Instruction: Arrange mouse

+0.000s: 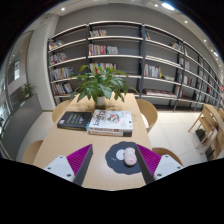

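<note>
The jaws stand wide apart, holding nothing, their 2 pink pads (80, 160) angled over the wooden surface (100, 145). Between them, touching neither, a mouse (129, 157) lies on a round dark mat (120, 154). Beyond sit magazines (110, 121), a potted plant (100, 82) and bookshelves (115, 50)

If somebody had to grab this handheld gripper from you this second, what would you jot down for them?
Gripper: open, holding nothing, above the near end of the wooden table.
Mouse: lies on a round dark mouse pad just ahead, between the fingertips, nearer the right finger.
Beyond: magazines, a dark book, a potted plant.
Done: nothing that can be seen; the mouse is not gripped.
Left: close on the mouse and arrange it.
</note>
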### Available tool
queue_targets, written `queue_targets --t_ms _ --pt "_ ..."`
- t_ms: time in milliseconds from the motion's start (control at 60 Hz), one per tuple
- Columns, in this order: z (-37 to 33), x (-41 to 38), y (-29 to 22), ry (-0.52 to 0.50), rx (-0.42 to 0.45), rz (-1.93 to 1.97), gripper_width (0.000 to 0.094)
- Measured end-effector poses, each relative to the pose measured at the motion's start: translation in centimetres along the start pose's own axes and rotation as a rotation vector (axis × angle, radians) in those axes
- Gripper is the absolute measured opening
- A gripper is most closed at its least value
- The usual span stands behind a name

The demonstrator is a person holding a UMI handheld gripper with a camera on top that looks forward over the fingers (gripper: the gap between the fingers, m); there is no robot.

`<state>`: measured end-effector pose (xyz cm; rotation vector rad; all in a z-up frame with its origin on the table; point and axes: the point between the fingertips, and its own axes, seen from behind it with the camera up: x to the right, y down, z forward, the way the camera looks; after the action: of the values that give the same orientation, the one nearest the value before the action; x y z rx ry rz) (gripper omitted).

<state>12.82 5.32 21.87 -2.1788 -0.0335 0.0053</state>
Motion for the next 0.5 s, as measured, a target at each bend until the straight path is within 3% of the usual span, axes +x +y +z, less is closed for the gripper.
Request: queue_targets --t_ms 233,500 --pt "-11.8 -8.6 2.3 -0.052 0.079 0.079 0.0865" --pt "-19.2 -12.9 9.4 0.012 0.021 0.053 0.0865"
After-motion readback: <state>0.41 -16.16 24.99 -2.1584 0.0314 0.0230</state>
